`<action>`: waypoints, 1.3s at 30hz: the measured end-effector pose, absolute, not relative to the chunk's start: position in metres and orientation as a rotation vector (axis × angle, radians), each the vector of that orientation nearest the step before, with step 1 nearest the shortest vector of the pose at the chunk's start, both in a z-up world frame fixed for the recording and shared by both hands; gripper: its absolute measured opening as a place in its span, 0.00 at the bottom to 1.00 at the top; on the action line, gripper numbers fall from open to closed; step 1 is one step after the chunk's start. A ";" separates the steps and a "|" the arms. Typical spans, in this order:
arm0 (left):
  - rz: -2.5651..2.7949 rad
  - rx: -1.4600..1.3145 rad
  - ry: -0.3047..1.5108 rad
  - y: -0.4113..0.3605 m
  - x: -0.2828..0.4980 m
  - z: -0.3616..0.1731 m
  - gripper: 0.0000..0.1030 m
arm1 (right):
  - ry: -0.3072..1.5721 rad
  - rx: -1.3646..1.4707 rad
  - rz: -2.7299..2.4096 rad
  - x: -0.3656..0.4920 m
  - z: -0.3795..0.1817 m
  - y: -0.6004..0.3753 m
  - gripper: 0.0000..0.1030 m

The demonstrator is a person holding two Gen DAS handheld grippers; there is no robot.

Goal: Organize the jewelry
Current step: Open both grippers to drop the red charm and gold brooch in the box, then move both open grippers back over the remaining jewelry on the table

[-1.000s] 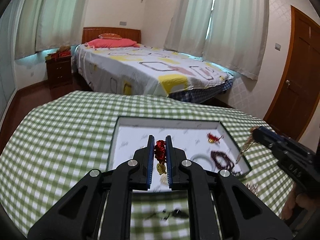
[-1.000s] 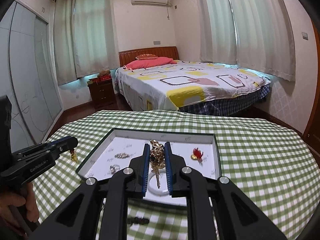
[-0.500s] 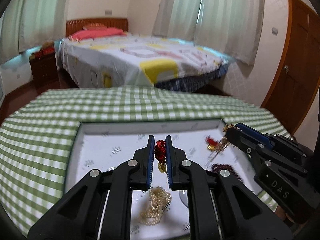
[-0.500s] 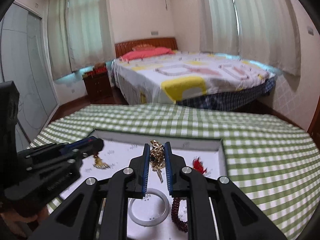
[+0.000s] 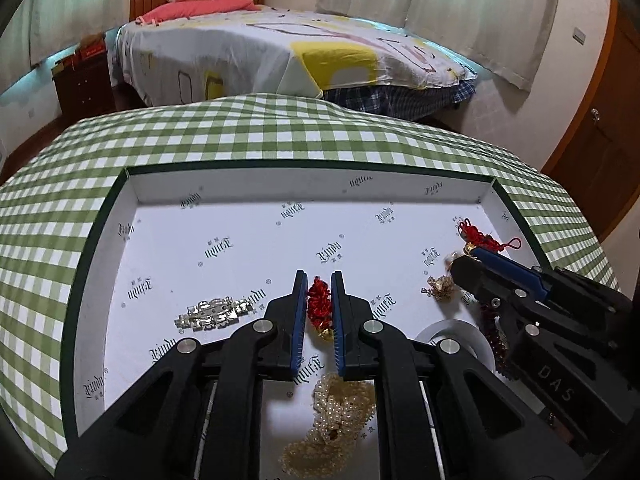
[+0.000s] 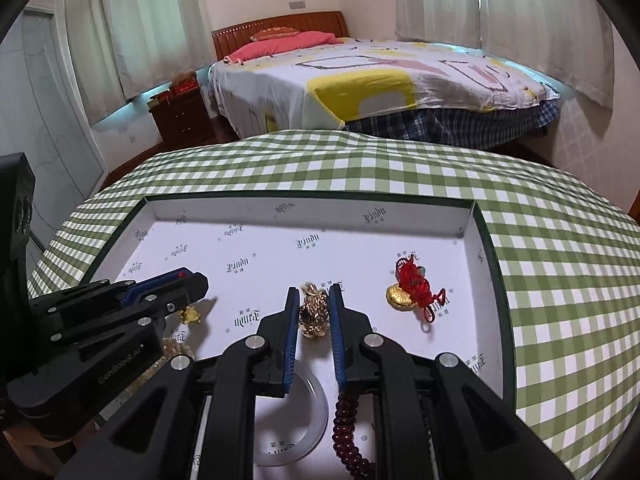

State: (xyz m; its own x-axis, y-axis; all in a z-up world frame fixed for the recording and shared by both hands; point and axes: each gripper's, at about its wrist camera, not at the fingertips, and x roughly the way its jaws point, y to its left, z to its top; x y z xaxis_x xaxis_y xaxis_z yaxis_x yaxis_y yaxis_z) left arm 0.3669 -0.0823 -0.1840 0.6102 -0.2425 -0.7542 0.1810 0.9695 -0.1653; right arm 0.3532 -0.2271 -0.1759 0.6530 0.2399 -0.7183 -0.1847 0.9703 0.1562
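A white-lined tray with a dark green rim [image 5: 96,224] [image 6: 490,240] lies on the checked tablecloth. My left gripper [image 5: 319,280] is shut on a red knotted charm [image 5: 319,306] with a gold bead, low over the tray's middle. My right gripper [image 6: 315,294] is shut on a gold chain ornament [image 6: 315,314], low over the tray floor; it also shows in the left wrist view [image 5: 464,264] with the gold ornament [image 5: 440,288] hanging from it. The left gripper shows in the right wrist view [image 6: 196,284].
In the tray lie a silver bracelet [image 5: 212,314], a pearl necklace [image 5: 336,420], a white bangle [image 6: 316,412], dark red beads [image 6: 348,428] and a red knot with a gold ingot [image 6: 412,292]. A bed stands beyond the table.
Both grippers moved forward and down from above the table edge to low over the tray floor, each still holding its piece.
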 end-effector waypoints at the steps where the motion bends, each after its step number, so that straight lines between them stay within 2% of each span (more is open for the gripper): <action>1: -0.245 -0.075 0.882 -0.082 0.367 -0.184 0.13 | 0.824 0.070 0.240 0.352 -0.176 -0.227 0.16; 5: -0.247 -0.073 0.880 -0.082 0.367 -0.183 0.19 | 0.828 0.071 0.233 0.351 -0.178 -0.229 0.28; 9: -0.244 -0.080 0.864 -0.080 0.364 -0.178 0.38 | 0.819 0.074 0.234 0.348 -0.177 -0.231 0.31; 10: -0.243 -0.088 0.858 -0.079 0.362 -0.176 0.40 | 0.814 0.073 0.232 0.347 -0.176 -0.231 0.32; 19: -0.242 -0.109 0.811 -0.073 0.348 -0.157 0.47 | 0.756 0.071 0.220 0.330 -0.159 -0.234 0.34; 36: -0.207 -0.102 0.700 -0.062 0.304 -0.120 0.47 | 0.669 0.052 0.194 0.295 -0.132 -0.236 0.34; 39: -0.203 -0.115 0.682 -0.059 0.290 -0.113 0.47 | 0.651 0.046 0.189 0.283 -0.126 -0.235 0.37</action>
State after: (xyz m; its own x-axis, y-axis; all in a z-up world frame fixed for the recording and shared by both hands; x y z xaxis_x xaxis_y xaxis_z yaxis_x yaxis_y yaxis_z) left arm 0.2901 -0.0591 -0.1131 0.7575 -0.2239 -0.6132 0.1485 0.9738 -0.1720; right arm 0.2829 -0.2350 -0.1259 0.7792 0.1894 -0.5975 -0.1604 0.9818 0.1020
